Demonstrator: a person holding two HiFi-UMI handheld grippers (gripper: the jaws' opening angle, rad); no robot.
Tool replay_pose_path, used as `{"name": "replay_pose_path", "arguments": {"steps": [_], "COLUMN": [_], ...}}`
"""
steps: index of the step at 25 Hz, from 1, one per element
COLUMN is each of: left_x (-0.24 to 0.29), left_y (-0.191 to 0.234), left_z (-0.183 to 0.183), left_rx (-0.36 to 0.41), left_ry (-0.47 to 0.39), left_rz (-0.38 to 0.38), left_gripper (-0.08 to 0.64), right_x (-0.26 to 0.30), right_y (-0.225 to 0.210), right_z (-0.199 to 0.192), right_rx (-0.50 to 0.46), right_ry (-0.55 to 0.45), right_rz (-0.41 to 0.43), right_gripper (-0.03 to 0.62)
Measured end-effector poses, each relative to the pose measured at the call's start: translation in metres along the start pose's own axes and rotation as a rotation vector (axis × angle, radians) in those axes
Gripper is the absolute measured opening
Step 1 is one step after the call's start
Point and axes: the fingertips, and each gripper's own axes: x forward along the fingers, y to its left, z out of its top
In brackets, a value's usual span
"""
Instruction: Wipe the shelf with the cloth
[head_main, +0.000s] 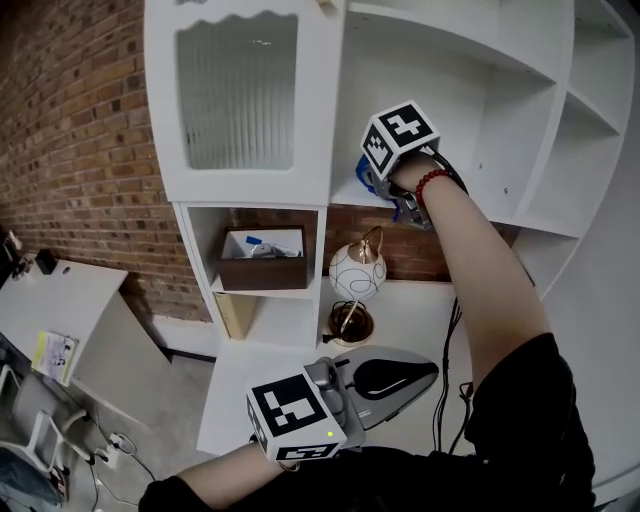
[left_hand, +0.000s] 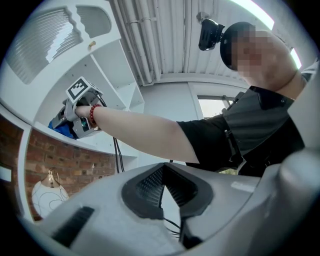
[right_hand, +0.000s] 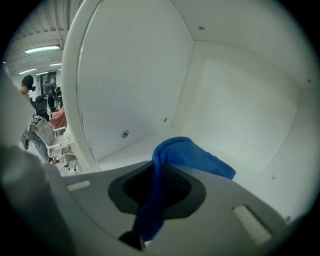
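Now my right gripper (right_hand: 162, 176) pinches the cloth (right_hand: 195, 156) low over the shelf (right_hand: 125, 159) for wiping, while my left gripper (left_hand: 163, 192), jaws together and empty, hangs clear below.

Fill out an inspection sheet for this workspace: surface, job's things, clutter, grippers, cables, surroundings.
Surface: white shelf, bare where visible; no dirt seen.
Job's things: blue cloth, one end trailing onto the shelf.
Clutter: brown box in a lower cubby; white orb with a gold handle in the cubby beside it.
Grippers: right gripper shut on the cloth, inside the shelf bay; left gripper shut, empty, held low.
Cables: black cables hang below the right arm.
Surroundings: brick wall; ribbed glass door; grey table.
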Motion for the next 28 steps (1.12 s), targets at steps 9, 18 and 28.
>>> {"name": "replay_pose_path", "arguments": {"steps": [9, 18, 28], "left_x": [0.044, 0.096, 0.144], "left_y": [-0.010, -0.031, -0.055], "left_z": [0.002, -0.007, -0.015], "left_rx": [-0.012, -0.025, -0.065], "left_ry": [0.010, 0.008, -0.034], "left_rz": [0.012, -0.013, 0.004], "left_gripper": [-0.002, -0.002, -0.002], "right_x": [-0.025, -0.057, -0.088], "right_y": [-0.044, -0.116, -0.159], "right_z": [-0.034, -0.086, -0.126], "right_rx": [0.038, 0.114, 0.044], "right_ry": [-0.019, 0.007, 0.050], "right_rz": [0.010, -0.063, -0.212], "right_gripper": [0.051, 0.051, 0.051]}}
